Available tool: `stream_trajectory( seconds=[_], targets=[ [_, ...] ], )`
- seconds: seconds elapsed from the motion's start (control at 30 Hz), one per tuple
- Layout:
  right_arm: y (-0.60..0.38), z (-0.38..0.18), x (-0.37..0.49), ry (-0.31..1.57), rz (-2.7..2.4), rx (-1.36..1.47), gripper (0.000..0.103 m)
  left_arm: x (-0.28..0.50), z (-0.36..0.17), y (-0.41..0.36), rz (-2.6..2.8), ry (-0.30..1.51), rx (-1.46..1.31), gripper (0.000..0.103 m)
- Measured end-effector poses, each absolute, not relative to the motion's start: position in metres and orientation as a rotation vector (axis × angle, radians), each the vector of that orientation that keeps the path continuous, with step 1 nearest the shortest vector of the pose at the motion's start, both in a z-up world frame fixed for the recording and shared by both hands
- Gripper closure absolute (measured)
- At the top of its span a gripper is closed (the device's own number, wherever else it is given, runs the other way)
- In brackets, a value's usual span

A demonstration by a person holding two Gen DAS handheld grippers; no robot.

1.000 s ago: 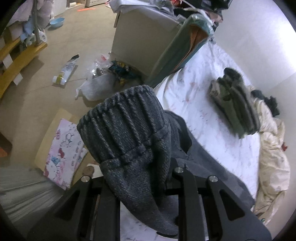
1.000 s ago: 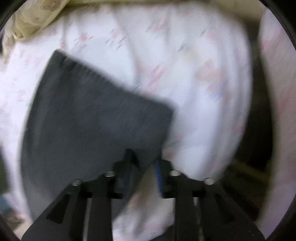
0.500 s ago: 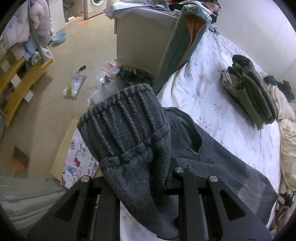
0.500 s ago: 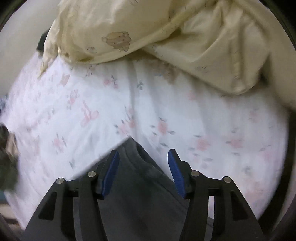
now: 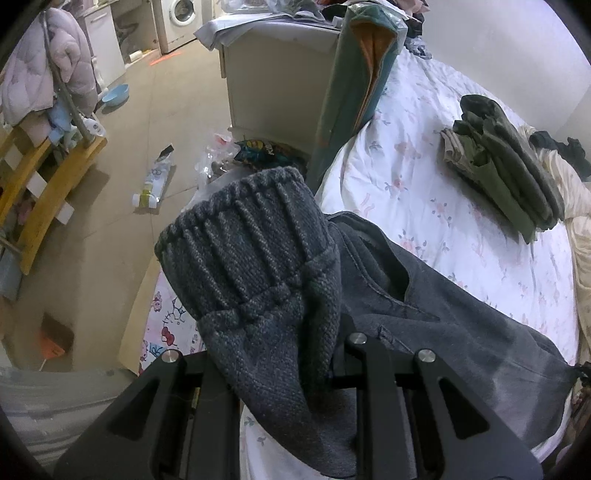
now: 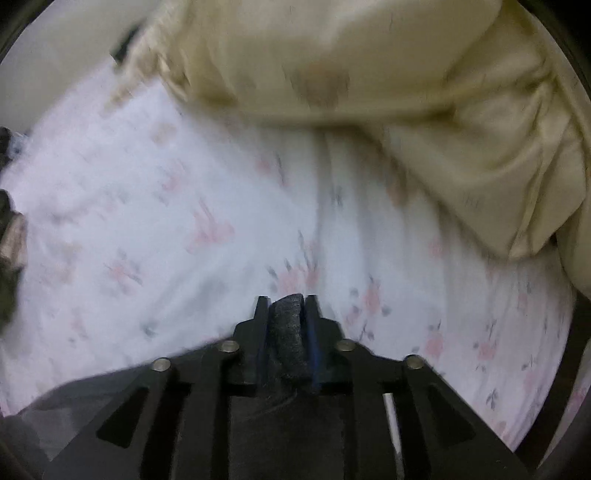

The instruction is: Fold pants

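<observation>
left gripper (image 5: 284, 373) angled steeply down, clamped on the ribbed cuff of the grey pants (image 5: 424, 314) | right gripper (image 6: 286, 317) angled steeply down over the floral bedsheet (image 6: 155, 206), jaws closing on a bunched fold of pants (view blurred) | pants spread across sheet near bed edge

A home bedroom: flowered bed sheet (image 5: 424, 206), washing machine (image 5: 181, 18)

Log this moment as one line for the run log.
step: fold pants | left gripper: shut on waistband | right gripper: closing on pants | surface: bed
</observation>
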State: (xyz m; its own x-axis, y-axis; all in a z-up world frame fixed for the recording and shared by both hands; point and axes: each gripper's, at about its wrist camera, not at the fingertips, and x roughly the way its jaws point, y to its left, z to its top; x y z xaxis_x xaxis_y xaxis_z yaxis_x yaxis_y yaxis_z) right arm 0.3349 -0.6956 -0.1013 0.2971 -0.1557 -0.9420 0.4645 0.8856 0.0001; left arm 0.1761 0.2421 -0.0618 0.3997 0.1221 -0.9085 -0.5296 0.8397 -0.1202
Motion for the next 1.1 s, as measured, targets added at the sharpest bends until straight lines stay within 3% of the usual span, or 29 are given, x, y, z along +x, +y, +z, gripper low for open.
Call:
stream_trajectory(
  seconds=[0.07, 0.1, 0.43, 0.5, 0.67, 0.83, 0.93, 1.1],
  targets=[
    [-0.702, -0.101, 0.329, 1.194, -0.517, 0.284, 0.046, 0.174, -0.062, 0.243, 0.430, 1.089, -0.439, 0.086],
    [-0.704, -0.097, 0.324, 1.171, -0.549, 0.300, 0.041, 0.174, -0.062, 0.243, 0.430, 1.088, -0.443, 0.086],
    [-0.607, -0.029, 0.287, 0.903, -0.472, 0.114, 0.042, 0.172, -0.061, 0.244, 0.427, 1.083, -0.471, 0.086],
    [-0.609, -0.059, 0.299, 1.069, -0.303, 0.305, 0.046, 0.172, -0.061, 0.244, 0.427, 1.083, -0.465, 0.086],
    [-0.635, -0.129, 0.303, 1.315, -0.504, 0.274, 0.048, 0.171, -0.061, 0.245, 0.426, 1.083, -0.456, 0.086],
    [-0.651, -0.121, 0.311, 1.265, -0.649, 0.332, 0.047, 0.172, -0.060, 0.244, 0.428, 1.090, -0.438, 0.086],
    [-0.609, -0.087, 0.321, 1.157, -0.558, 0.266, 0.045, 0.172, -0.059, 0.244, 0.429, 1.088, -0.446, 0.086],
    [-0.491, -0.063, 0.311, 1.167, -0.149, 0.371, 0.045, 0.173, -0.055, 0.237, 0.424, 1.080, -0.435, 0.086]
  ],
)
